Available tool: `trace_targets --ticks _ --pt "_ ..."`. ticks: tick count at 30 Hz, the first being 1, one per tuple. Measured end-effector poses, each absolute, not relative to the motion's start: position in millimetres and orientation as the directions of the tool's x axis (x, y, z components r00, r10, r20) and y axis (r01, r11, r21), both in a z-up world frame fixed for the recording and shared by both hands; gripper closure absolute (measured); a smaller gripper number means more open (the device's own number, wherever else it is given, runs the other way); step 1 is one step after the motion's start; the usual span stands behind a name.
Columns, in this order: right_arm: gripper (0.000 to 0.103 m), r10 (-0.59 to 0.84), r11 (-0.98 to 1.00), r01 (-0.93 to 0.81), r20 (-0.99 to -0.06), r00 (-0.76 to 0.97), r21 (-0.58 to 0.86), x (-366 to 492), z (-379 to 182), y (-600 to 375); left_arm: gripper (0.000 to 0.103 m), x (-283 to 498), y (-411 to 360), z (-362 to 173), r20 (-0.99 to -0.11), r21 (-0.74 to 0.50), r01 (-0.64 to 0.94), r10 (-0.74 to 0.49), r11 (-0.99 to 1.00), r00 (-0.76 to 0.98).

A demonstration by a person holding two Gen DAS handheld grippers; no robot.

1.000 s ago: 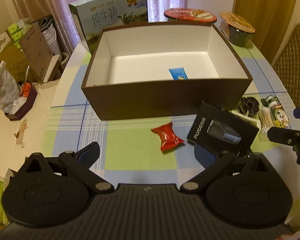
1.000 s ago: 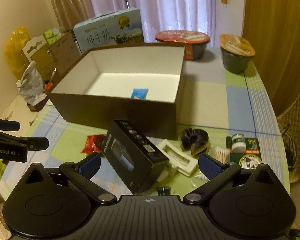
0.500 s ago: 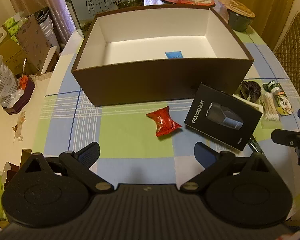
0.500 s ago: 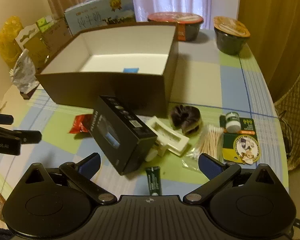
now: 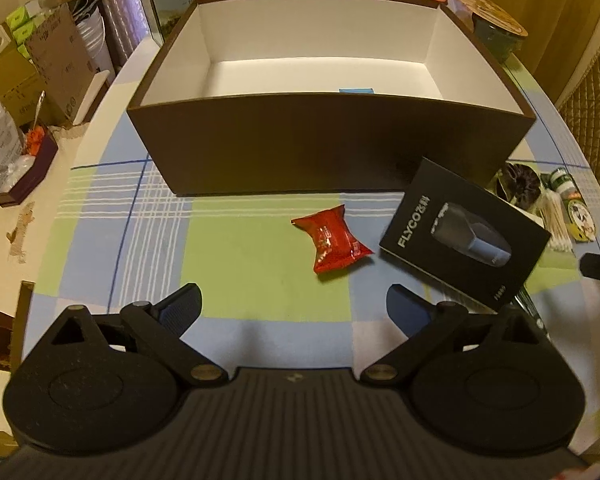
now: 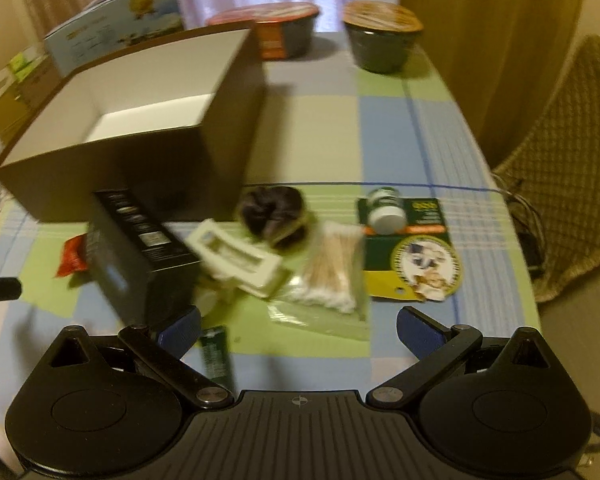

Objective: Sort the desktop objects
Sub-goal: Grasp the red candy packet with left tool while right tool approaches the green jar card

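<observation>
Both tongs gape wide and empty. Left tongs [image 5: 293, 306] hover just short of the crinkled red foil snack packet [image 5: 332, 239], presumably lined up for pickup; the big brown cardboard box [image 5: 332, 148] waits beyond. Right tongs [image 6: 298, 326] face the clear bag of cotton swabs [image 6: 334, 266].

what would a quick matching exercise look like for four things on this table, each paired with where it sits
Things:
1. red snack packet
2. blue packet
3. black FLYCO box
4. bag of cotton swabs

Places:
A. inside the big brown box, near its front wall
B. on the tablecloth, ahead of the open left gripper
C. leaning tilted, just right of the red packet
D. ahead of the open right gripper, between the white plastic tray and the green card

Pairs: 1-B, 2-A, 3-C, 4-D
</observation>
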State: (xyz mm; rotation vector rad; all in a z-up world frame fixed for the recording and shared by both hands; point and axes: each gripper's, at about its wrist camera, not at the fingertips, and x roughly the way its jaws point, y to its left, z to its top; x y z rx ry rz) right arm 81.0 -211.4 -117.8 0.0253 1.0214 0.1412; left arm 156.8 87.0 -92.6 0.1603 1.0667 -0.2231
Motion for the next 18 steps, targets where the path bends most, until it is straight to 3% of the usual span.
trace_targets --ticks 18 --pt "0.002 0.000 0.993 0.101 -0.852 0.524 0.062 93 -130 -272 0.036 215 75 -136 -0.878 -0.081 0.272 -0.198 0.959 0.436"
